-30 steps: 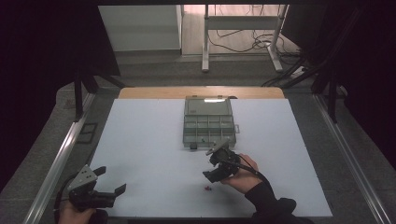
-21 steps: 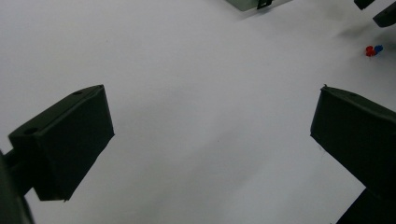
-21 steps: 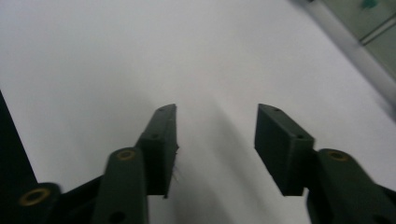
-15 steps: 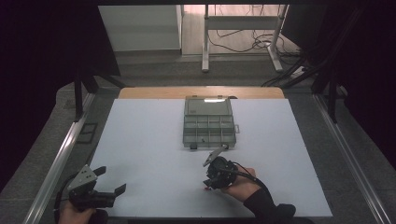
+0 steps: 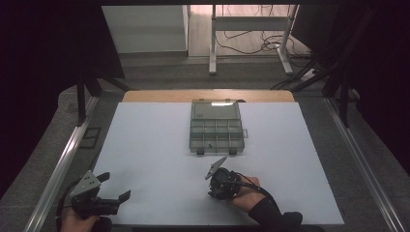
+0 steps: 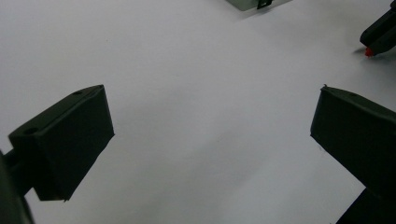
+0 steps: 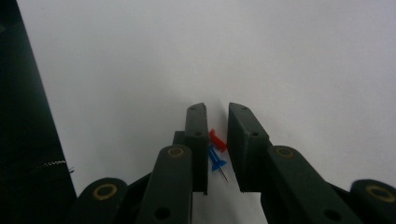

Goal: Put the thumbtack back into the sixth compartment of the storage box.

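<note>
- The right gripper (image 5: pixel 216 189) now sits lower and nearer the person than a second ago, when it hovered just in front of the clear plastic compartment box (image 5: pixel 216 127); it points down at the white table top (image 5: pixel 145 145), well clear of the box.
- Its jaws have just been closing and now stand almost together, with a narrow gap left between the pads.
- In the right gripper view, a small red pushpin (image 7: pixel 218 140) and a small blue pushpin (image 7: pixel 216 161) with a bare metal point lie in that gap on the table; whether the pads actually press on either pin cannot be told.
- The left gripper (image 5: pixel 112 187) stays where it was, near the table's front left corner, its jaws spread wide and holding nothing.
- The compartment box is unmoved, lid open, at the table's middle far side.
</note>
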A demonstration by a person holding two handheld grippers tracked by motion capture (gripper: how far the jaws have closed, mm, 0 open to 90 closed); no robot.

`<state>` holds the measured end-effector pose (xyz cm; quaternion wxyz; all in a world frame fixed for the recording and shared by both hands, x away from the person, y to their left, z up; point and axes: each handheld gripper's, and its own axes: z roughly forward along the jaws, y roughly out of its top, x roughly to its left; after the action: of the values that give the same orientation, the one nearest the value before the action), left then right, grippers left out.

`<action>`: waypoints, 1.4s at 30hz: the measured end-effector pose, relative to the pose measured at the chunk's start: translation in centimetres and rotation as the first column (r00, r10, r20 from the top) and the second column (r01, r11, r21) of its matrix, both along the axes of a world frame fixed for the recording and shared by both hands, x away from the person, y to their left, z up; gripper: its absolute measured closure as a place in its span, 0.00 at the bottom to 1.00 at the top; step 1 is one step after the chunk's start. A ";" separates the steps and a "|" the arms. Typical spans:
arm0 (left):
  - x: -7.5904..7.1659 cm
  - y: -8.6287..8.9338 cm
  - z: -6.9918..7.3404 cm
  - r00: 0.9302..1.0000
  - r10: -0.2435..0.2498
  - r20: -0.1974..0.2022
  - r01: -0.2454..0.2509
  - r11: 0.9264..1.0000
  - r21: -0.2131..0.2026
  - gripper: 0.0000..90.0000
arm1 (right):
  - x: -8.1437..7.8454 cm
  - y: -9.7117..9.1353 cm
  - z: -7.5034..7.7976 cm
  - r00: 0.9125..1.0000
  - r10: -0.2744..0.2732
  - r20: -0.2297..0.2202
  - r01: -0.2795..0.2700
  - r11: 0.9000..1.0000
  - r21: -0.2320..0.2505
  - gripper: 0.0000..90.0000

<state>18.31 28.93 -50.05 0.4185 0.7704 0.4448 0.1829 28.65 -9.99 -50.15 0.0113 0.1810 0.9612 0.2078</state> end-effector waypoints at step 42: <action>0.0 -0.1 0.0 1.000 -0.005 -0.002 0.005 1.000 0.007 0.00 | 2.1 -0.9 1.6 0.993 -0.114 0.026 0.110 0.988 0.112 0.90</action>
<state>18.33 28.86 -50.06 0.4161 0.7730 0.4427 0.1827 30.79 -10.94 -48.57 0.0284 0.2317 0.9362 0.2626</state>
